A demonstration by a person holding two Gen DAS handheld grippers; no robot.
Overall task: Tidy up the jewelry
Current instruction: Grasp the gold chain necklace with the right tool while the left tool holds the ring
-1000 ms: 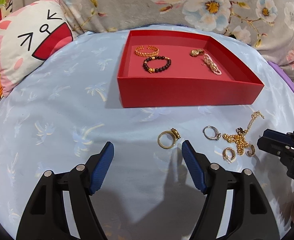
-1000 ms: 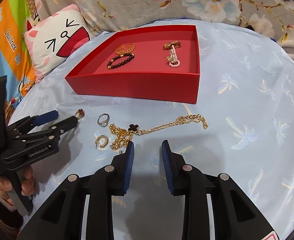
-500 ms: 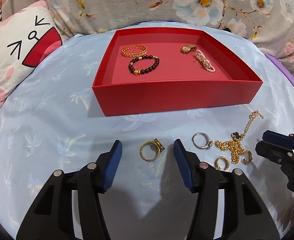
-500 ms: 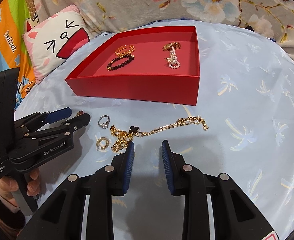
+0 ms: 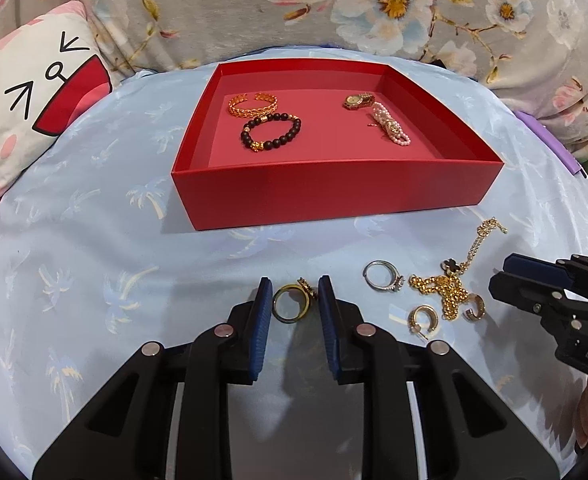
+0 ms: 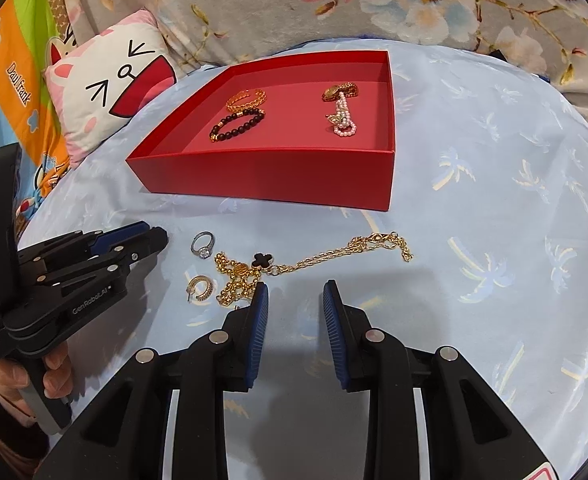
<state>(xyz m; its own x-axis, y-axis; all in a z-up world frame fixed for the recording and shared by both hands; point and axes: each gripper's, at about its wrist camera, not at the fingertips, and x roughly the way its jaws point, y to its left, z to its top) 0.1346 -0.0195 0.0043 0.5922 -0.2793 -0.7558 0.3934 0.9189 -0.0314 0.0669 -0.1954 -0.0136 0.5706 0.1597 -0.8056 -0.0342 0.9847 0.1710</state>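
Left gripper [image 5: 295,300]: blue ribbed pads straddling gold band ring with small dark setting [image 5: 292,304], which lies flat on pale blue palm-print cloth [image 5: 94,240]. Pads just beside band on either side; contact not confirmed, narrow gaps apparent. Fingers part-closed, not yet clenched on ring. Setting at far right of band, toward right pad; band opening faces up, so squeeze across diameter. Ring directly between fingertips, no lateral offset seen.

Right gripper [image 6: 295,296]: fingers released, spread, grasping nothing. Hovers near loose pile: gold chain necklace with black clover charm [image 6: 294,264] just ahead of and left of left pad, chain's long axis running left-to-right, away toward clasp end.

Remaining loose pieces on cloth: silver ring with clear stone [image 5: 382,276], gold hoop earring [image 5: 423,317], second gold hoop earring [image 5: 473,307]. All nearer right gripper than left.

Red open cardboard tray [image 5: 333,192] beyond, straight ahead of left gripper. Already holding gold leaf-pattern cuff [image 5: 253,103], dark bead bracelet [image 5: 270,134], gold wristwatch [image 5: 357,101], pink pearl strand [image 5: 389,125].

Judgement: current step = left-hand pickup of gold ring; next, close fully, lift, carry forward over near tray wall. Risk: thin band tipping or slipping out under squeeze on soft cloth.
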